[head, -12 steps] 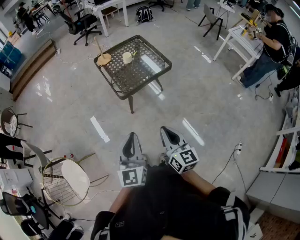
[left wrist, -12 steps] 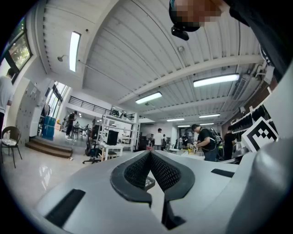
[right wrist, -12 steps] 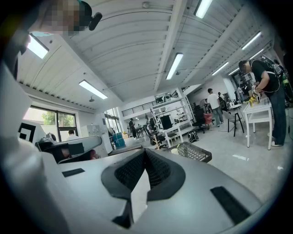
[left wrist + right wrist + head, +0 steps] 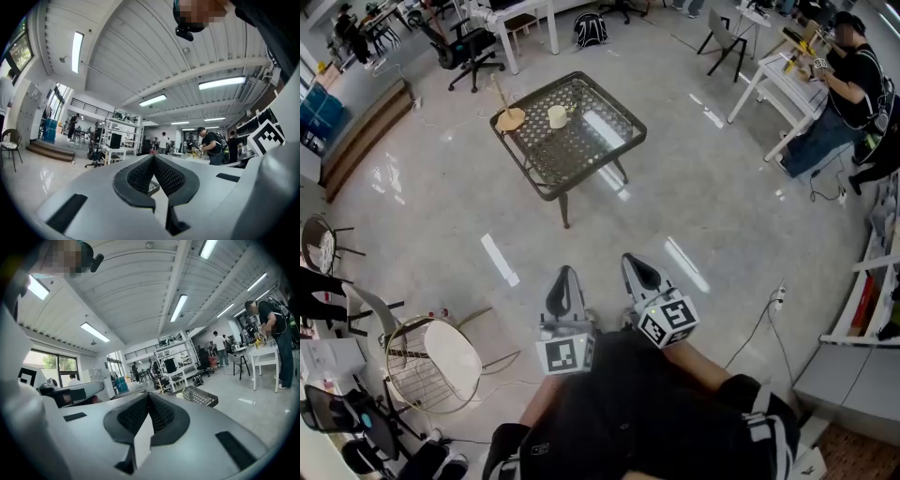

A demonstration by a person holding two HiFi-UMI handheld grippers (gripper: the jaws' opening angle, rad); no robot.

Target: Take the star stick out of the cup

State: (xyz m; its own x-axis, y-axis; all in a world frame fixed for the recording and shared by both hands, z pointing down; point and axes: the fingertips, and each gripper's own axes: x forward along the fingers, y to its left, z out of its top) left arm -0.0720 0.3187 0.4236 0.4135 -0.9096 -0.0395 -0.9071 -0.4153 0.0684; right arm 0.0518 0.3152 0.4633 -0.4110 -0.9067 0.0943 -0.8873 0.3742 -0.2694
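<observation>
A dark mesh-topped table (image 4: 581, 150) stands far ahead on the shiny floor. On it are a small white cup (image 4: 557, 116), with a thin stick leaning out of it to the right, and a round wooden base (image 4: 508, 118) with an upright rod. The stick's star end is too small to make out. Both grippers are held close to the person's body, far short of the table. My left gripper (image 4: 564, 275) and right gripper (image 4: 637, 263) point forward, jaws together, nothing between them. The left gripper view shows the pads (image 4: 140, 174) meeting; in the right gripper view the table (image 4: 201, 396) lies beyond the shut pads (image 4: 161, 412).
A wire chair with a white seat (image 4: 431, 361) stands at the lower left. To the right, a seated person works at a white table (image 4: 783, 84). A cable and socket (image 4: 776, 298) lie on the floor at the right. Office chairs (image 4: 469, 47) and a backpack (image 4: 589, 28) stand behind the table.
Only the head view has shifted a touch. Both grippers stay where they were, jaws together.
</observation>
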